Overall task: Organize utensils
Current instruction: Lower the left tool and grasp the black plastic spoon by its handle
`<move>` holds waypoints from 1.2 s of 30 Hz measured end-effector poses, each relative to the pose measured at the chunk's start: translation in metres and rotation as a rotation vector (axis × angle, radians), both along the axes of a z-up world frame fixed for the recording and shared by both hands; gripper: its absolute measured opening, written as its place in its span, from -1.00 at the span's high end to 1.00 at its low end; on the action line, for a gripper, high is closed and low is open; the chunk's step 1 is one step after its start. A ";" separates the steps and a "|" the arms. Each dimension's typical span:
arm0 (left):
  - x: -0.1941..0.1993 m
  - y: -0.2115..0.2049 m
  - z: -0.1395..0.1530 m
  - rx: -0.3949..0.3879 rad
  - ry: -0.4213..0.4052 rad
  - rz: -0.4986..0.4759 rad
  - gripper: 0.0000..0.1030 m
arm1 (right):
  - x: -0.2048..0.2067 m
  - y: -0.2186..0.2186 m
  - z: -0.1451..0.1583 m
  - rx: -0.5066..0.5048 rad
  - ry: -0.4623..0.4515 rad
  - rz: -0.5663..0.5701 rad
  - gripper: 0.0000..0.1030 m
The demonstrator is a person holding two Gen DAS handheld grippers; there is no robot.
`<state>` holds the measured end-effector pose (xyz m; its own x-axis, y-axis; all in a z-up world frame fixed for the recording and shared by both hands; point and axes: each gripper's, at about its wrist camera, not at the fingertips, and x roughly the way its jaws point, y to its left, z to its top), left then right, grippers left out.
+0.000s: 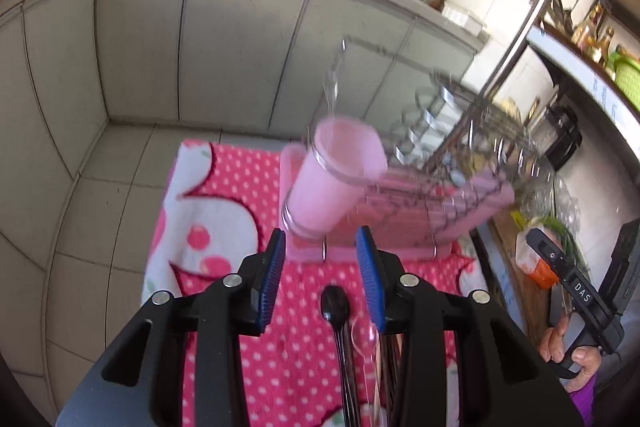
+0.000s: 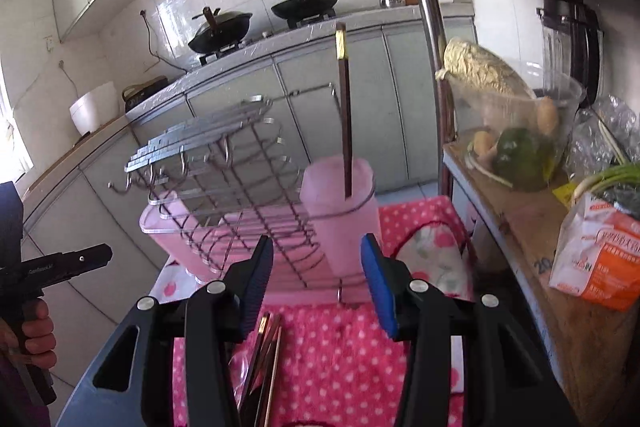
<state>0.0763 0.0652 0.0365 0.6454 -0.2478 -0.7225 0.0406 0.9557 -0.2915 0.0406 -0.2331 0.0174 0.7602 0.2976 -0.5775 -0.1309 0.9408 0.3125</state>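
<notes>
A wire dish rack stands on a pink dotted cloth and carries a pink cup. One dark chopstick stands upright in the cup; the left wrist view shows a blurred clear utensil there. My left gripper is open just short of the cup, over a black spoon, a clear spoon and dark chopsticks lying on the cloth. My right gripper is open and holds nothing, in front of the cup, with chopsticks on the cloth below it.
A wooden shelf on the right holds a clear bowl of vegetables, an orange carton and a blender. A steel post rises beside it. Two woks sit on the far counter. Tiled floor lies to the left.
</notes>
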 end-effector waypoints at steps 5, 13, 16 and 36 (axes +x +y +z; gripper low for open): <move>-0.007 -0.016 -0.050 -0.021 0.128 -0.039 0.28 | -0.008 0.012 -0.037 0.018 0.122 0.052 0.27; -0.015 -0.033 -0.117 -0.057 0.310 -0.102 0.42 | -0.013 0.020 -0.088 0.098 0.315 0.115 0.72; -0.016 -0.043 -0.130 -0.022 0.334 -0.134 0.55 | -0.015 0.021 -0.093 0.103 0.331 0.122 0.72; 0.001 -0.086 -0.149 0.145 0.340 -0.133 0.89 | -0.009 0.029 -0.098 0.098 0.359 0.165 0.72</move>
<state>0.0776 -0.0212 -0.1122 0.3326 -0.1931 -0.9231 0.0918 0.9808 -0.1721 0.0311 -0.2040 -0.0804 0.4527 0.4654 -0.7605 -0.1440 0.8799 0.4528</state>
